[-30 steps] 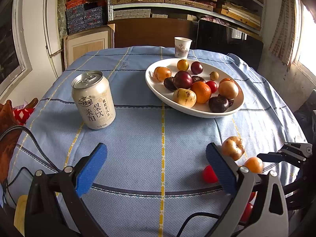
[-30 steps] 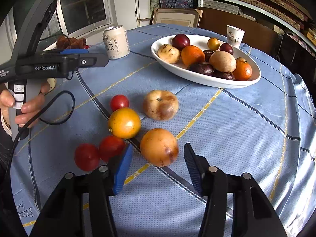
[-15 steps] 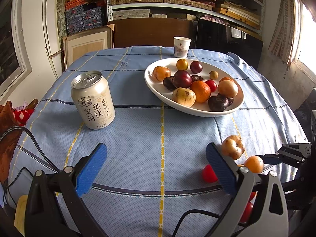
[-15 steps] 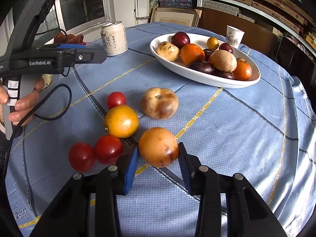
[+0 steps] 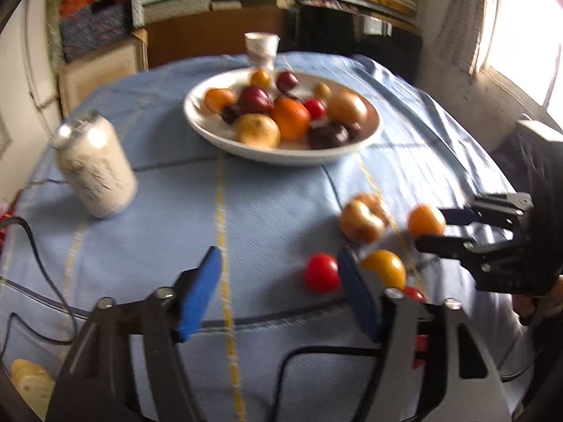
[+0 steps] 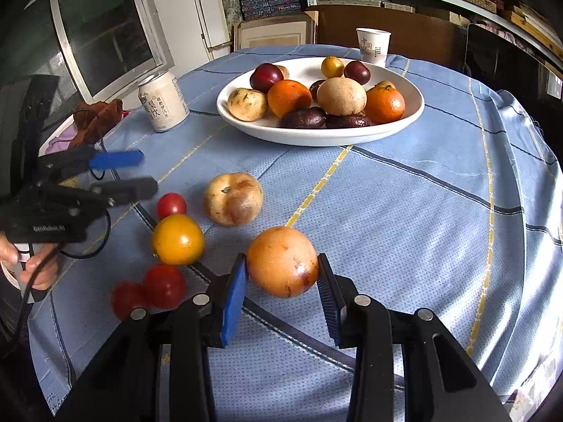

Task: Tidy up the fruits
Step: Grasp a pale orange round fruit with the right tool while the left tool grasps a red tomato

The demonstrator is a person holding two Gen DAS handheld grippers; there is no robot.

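My right gripper (image 6: 281, 269) is shut on a round orange-tan fruit (image 6: 283, 262), both pads pressed to its sides low over the blue cloth. The left wrist view shows that fruit (image 5: 425, 219) in the right gripper (image 5: 431, 228). Beside it lie a pale brown fruit (image 6: 234, 198), a yellow tomato (image 6: 177, 239) and three red tomatoes (image 6: 163, 286). My left gripper (image 5: 278, 270) is closing with nothing pressed between its pads. A red tomato (image 5: 321, 273) lies on the cloth just past its right finger. The white plate (image 6: 316, 137) behind holds several fruits.
A drink can (image 6: 162, 102) stands left of the plate, and a paper cup (image 6: 373, 45) behind it. The left gripper (image 6: 147, 172) and a hand (image 6: 35, 270) sit at the table's left edge, with a black cable. Shelves and boxes line the back wall.
The right jaws closed onto the orange-tan fruit. The left jaws narrowed, and the left gripper swung right and down toward the loose fruits; its view is now blurred.
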